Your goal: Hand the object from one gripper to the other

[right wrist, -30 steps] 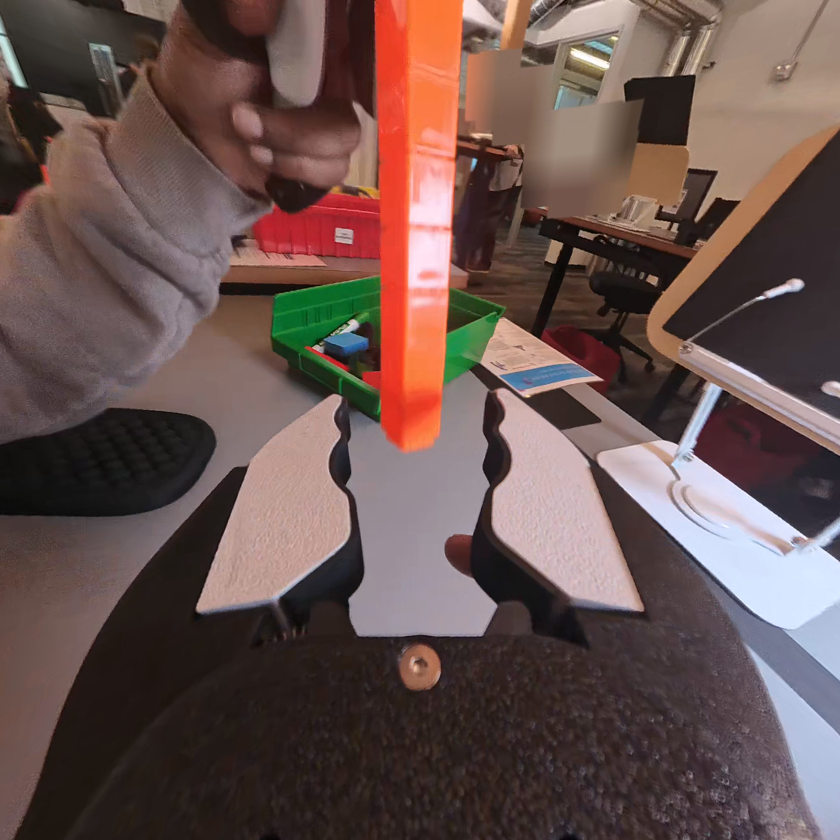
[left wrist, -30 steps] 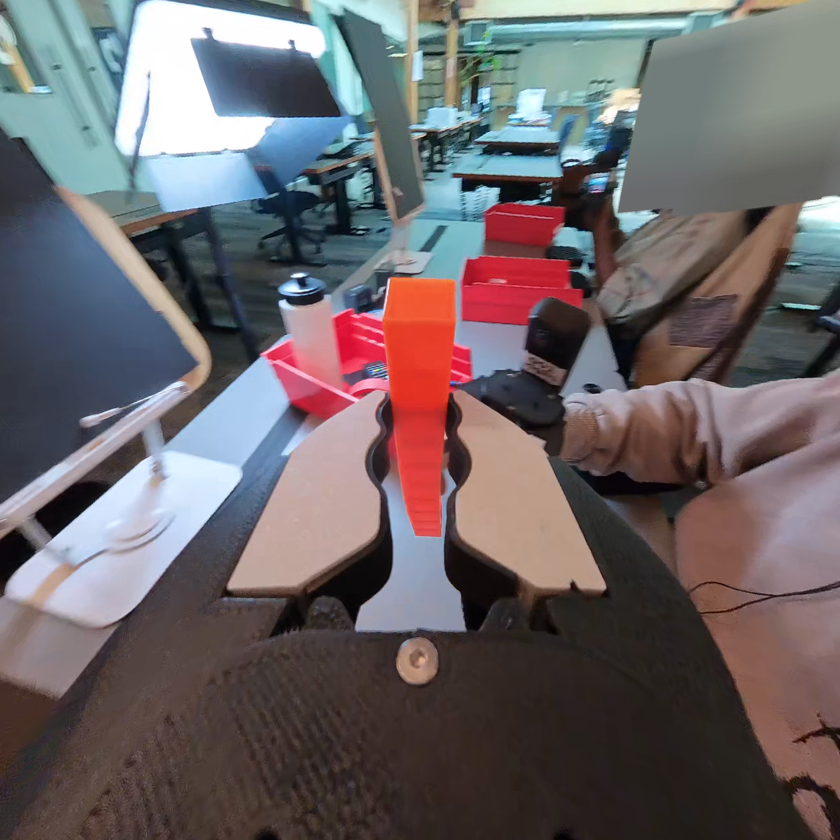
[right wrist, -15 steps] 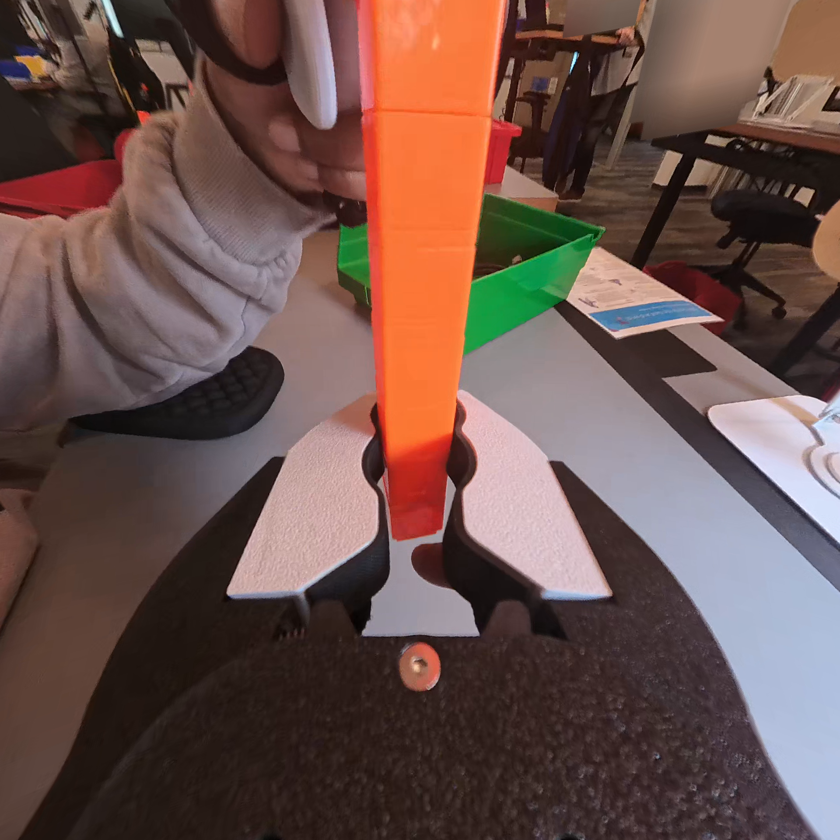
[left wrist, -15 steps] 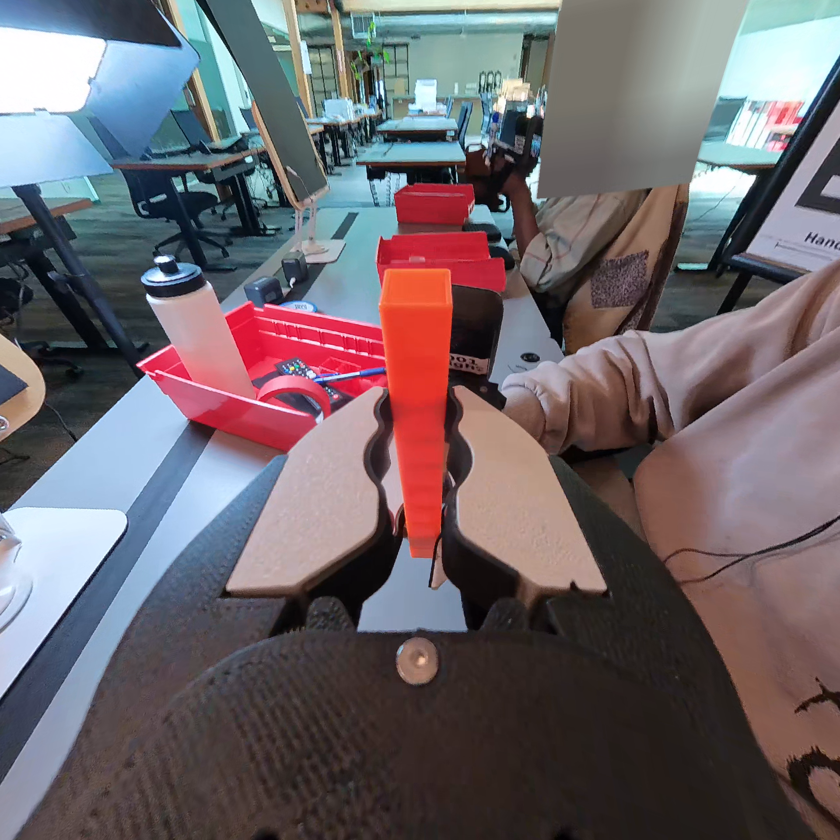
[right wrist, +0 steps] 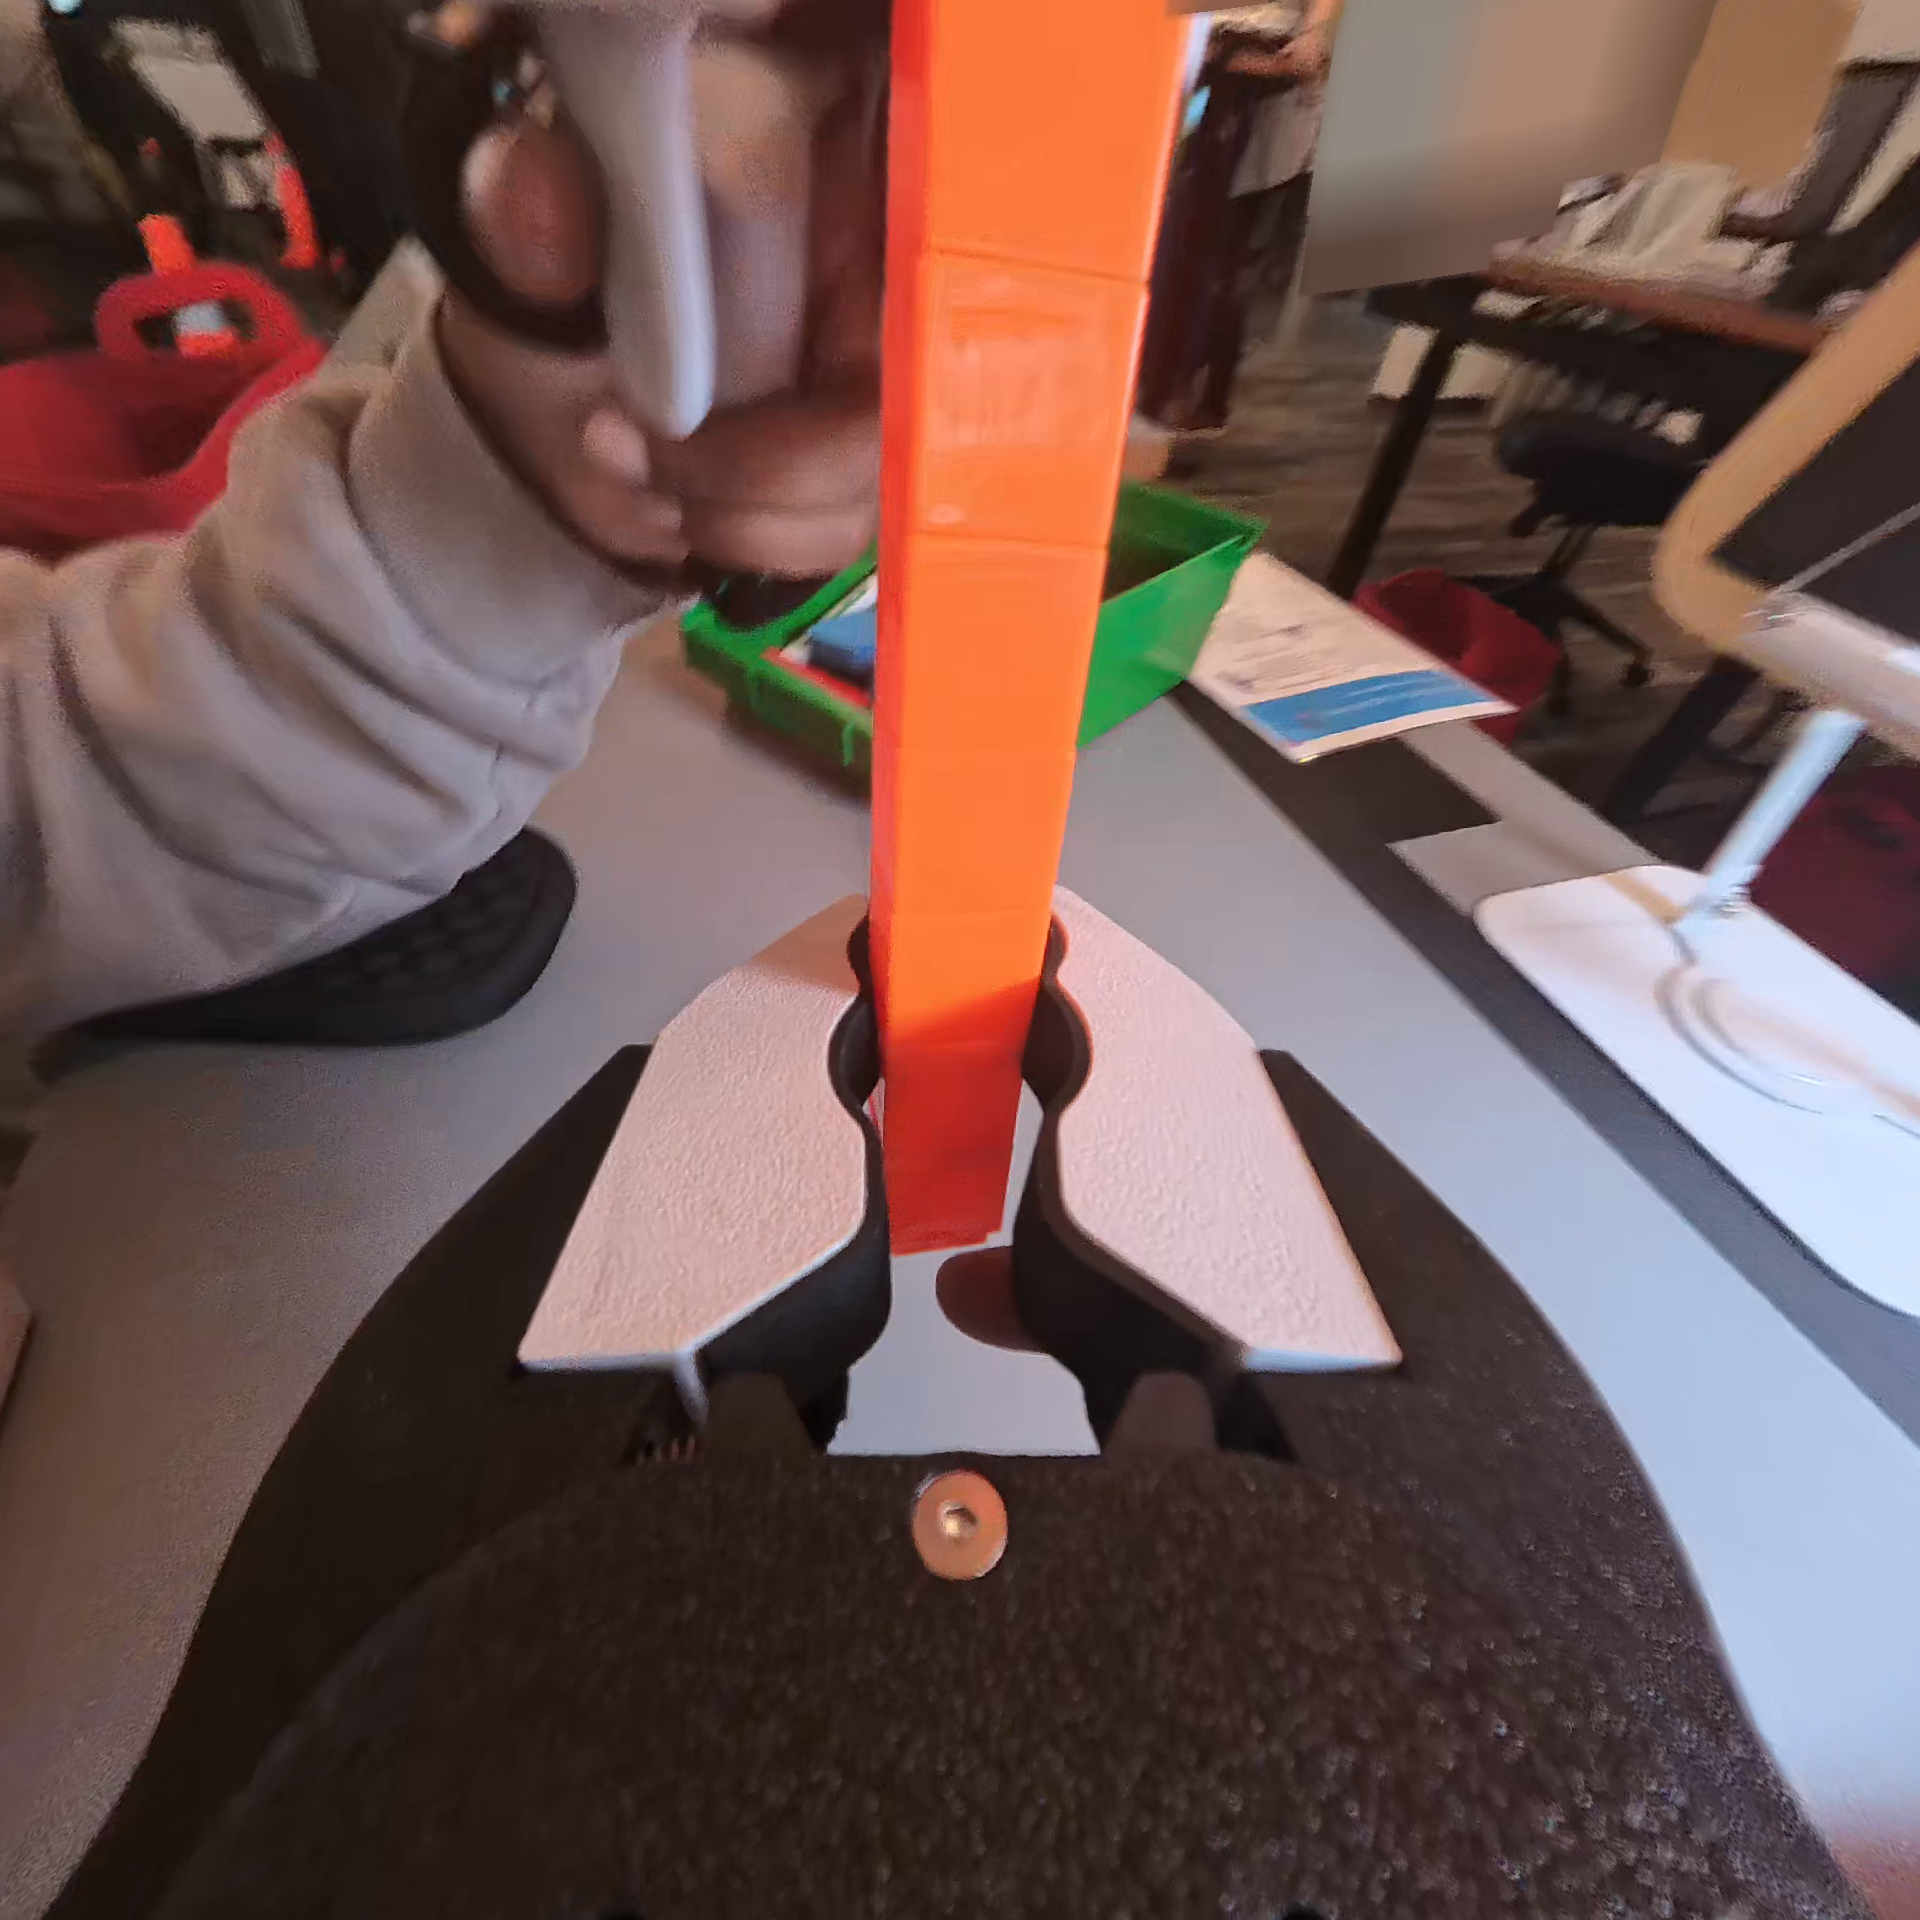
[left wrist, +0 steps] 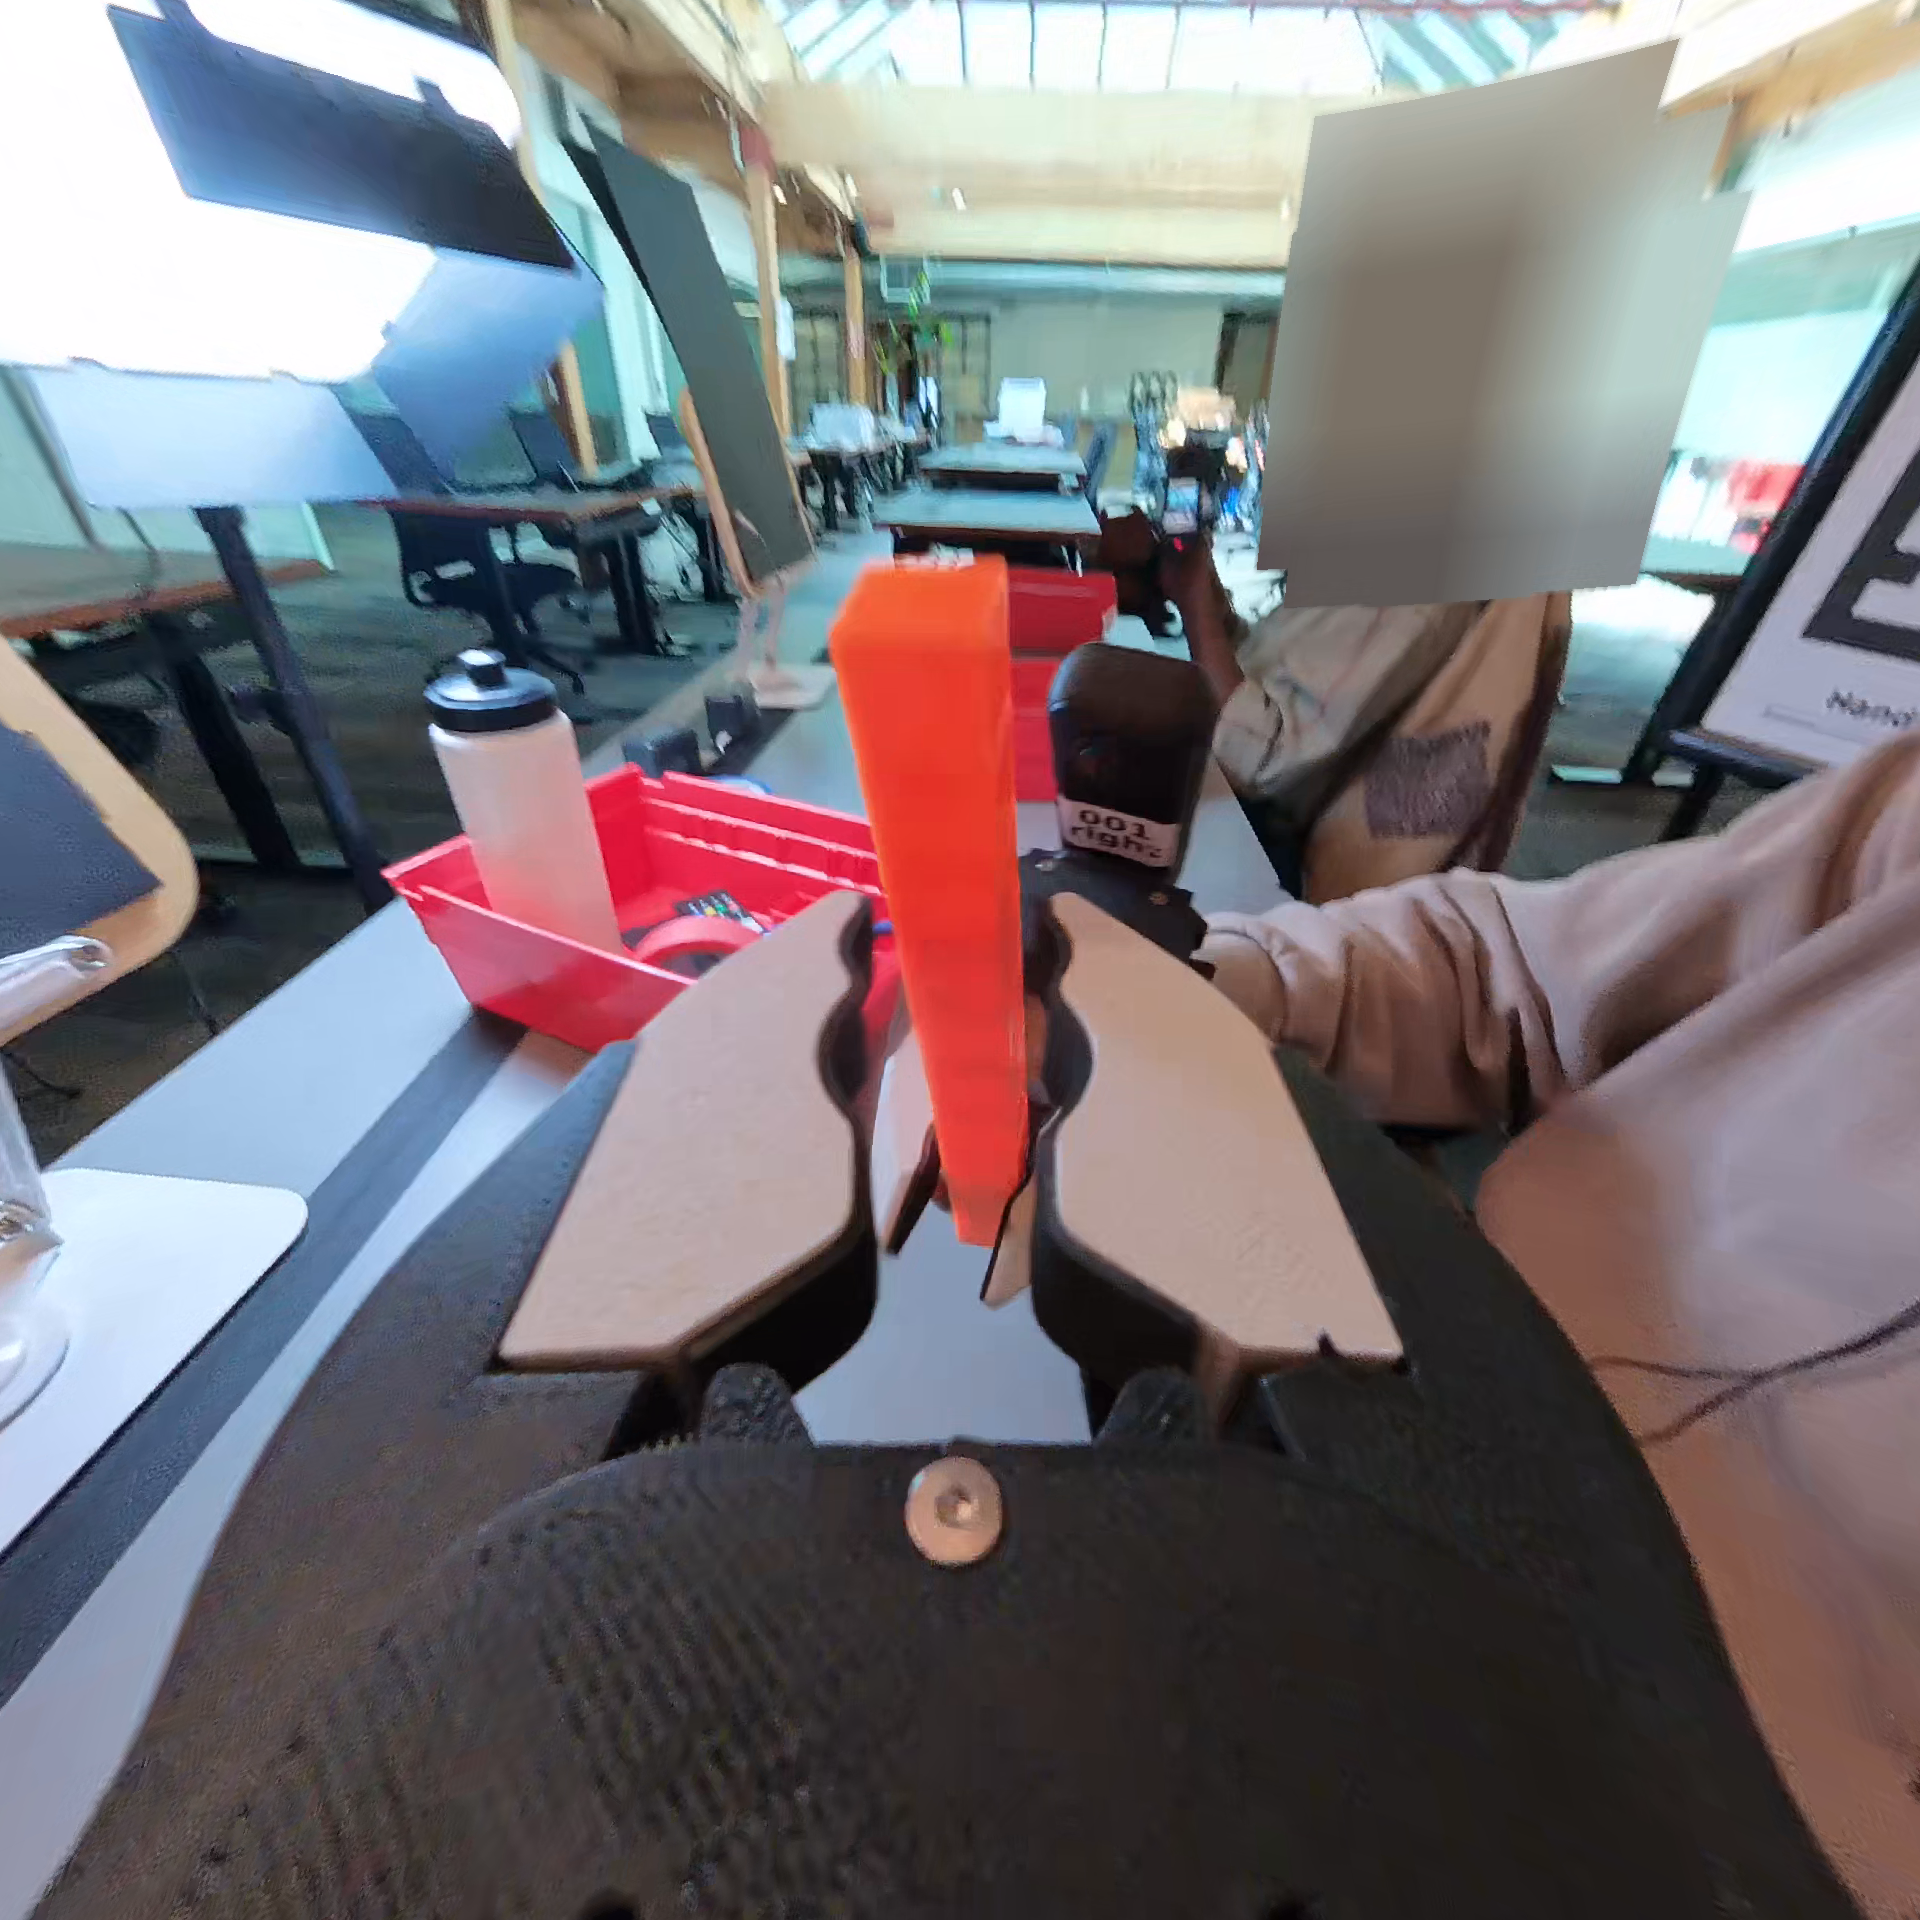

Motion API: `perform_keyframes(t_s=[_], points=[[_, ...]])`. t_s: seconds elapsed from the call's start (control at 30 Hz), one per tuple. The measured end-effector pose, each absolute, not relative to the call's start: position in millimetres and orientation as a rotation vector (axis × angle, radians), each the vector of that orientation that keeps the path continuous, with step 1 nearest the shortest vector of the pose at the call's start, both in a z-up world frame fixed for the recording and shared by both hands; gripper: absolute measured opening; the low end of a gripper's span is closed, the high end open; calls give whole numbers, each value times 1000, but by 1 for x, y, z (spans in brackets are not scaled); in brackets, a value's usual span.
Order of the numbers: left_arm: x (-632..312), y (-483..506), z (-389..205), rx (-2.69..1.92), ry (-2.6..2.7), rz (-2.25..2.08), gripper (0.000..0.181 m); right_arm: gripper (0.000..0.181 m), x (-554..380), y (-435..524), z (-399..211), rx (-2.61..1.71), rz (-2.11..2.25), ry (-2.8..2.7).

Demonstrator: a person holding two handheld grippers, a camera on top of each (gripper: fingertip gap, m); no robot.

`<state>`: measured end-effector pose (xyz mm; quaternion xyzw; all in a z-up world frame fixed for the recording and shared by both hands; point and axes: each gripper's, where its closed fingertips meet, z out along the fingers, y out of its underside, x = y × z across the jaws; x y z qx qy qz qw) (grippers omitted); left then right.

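**Handover: bar in both grippers**

Orange bar (left wrist: 940, 894) stood near-upright at frame centre in both views, long axis vertical. Left gripper (left wrist: 951, 1049) jaws part-open, gap visible on left side of bar; grip appeared loosened. Right gripper (right wrist: 956, 1049) closed snug on bar's lower end (right wrist: 987, 727). Judged: left gripper next to pull clear.
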<state>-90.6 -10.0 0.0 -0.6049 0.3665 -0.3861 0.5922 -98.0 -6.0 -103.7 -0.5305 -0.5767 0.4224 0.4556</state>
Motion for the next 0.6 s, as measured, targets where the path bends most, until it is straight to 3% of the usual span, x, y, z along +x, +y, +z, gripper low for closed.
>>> perform_keyframes(t_s=[0.03,0.1,0.4,0.5,0.57,0.6], points=[[-94,-7,2,-1397,818,-900,43,24,-93,2,-93,-1319,1037,-1373],[-93,-1,0,-1408,777,-895,48,24,-81,24,-80,-1324,958,-1269],[-41,12,-32,-1388,823,-735,47,25,-71,45,-75,-1114,573,-1167],[-34,9,-40,-1349,928,-531,30,25,-85,32,-88,-1114,627,-1223],[-37,10,-43,-1329,1003,-365,29,26,-87,33,-91,-1146,658,-1237],[-43,14,-41,-1314,1002,-259,30,35,-85,35,-91,-1170,685,-1239]])
